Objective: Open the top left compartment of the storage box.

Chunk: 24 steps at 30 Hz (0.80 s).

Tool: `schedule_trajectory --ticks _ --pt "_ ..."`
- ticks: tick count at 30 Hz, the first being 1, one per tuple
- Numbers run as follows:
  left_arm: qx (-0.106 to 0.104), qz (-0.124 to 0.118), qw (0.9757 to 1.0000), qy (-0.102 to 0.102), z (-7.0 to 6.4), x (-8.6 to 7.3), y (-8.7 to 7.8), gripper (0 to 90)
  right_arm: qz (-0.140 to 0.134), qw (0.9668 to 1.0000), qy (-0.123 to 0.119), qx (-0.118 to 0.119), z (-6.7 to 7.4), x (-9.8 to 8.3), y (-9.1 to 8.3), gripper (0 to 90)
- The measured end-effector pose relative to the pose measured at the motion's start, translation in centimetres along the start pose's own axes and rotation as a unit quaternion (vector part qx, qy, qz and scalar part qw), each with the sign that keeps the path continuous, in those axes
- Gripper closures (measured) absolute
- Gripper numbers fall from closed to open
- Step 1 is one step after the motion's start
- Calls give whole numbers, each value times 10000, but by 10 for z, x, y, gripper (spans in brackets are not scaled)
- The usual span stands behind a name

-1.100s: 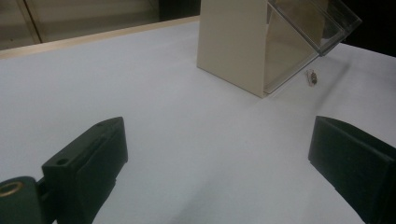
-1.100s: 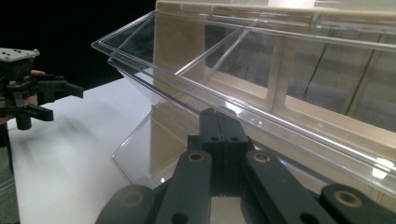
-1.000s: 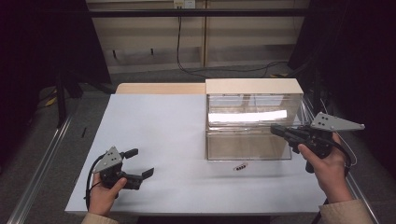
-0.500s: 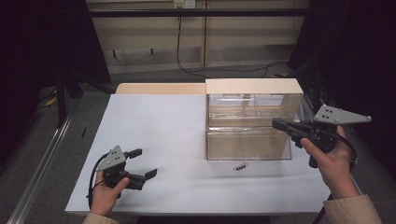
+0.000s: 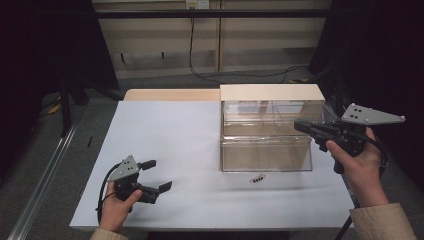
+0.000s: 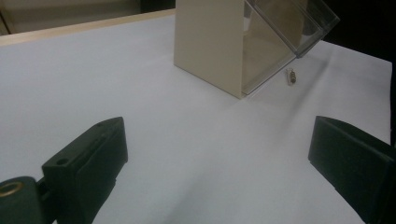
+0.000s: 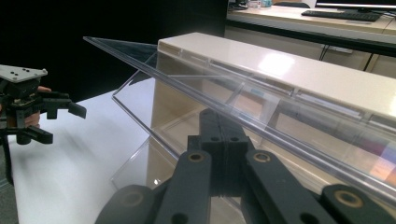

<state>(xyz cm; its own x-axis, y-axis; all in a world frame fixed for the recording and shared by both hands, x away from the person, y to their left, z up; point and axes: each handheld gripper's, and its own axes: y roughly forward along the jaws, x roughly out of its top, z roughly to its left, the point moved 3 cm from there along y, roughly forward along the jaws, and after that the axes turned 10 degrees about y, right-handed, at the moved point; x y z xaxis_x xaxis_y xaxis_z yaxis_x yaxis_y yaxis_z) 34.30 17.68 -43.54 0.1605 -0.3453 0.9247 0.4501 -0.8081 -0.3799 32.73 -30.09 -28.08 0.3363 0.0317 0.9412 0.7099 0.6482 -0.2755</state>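
A clear plastic case [image 5: 266,155] with a beige top [image 5: 270,92] stands on the right half of the white table [image 5: 170,130]. Its clear front flap [image 7: 187,65] is tilted up and outward. My right gripper [image 5: 300,125] is shut and its jaws reach in under that flap [image 5: 265,125] from the right; in the right gripper view the shut tips [image 7: 219,116] sit just below the flap's edge. A small dark piece [image 5: 257,178] lies on the table in front of the case. My left gripper [image 5: 159,175] stands open near the front left, with nothing between its jaws.
The left gripper view has the case's beige side [image 6: 210,42], the raised flap [image 6: 299,23] and the small piece [image 6: 291,76] ahead on the right. A wooden strip [image 5: 170,95] borders the table's far edge. Dark floor with a metal rail [image 5: 45,175] lies on the left.
My right gripper has risen a little at the case's right side, and the clear front flap has swung up with it. The left gripper has stayed put.
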Motion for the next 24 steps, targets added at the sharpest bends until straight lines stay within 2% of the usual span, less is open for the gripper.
schedule_trajectory --ticks 12,15,19,24 --pt "-209 152 9997 11 -6 8 9 53 -83 9999 5 -61 -1 16 -3 900" --pt "-261 196 9994 -70 -7 12 10 56 -104 9999 22 -57 -2 18 -2 900" --pt "-334 174 9992 -116 -7 23 11 57 -107 9999 44 -90 -4 22 0 900" --pt "-532 157 9985 -47 -8 45 15 55 -143 9998 74 -77 -5 26 1 900"
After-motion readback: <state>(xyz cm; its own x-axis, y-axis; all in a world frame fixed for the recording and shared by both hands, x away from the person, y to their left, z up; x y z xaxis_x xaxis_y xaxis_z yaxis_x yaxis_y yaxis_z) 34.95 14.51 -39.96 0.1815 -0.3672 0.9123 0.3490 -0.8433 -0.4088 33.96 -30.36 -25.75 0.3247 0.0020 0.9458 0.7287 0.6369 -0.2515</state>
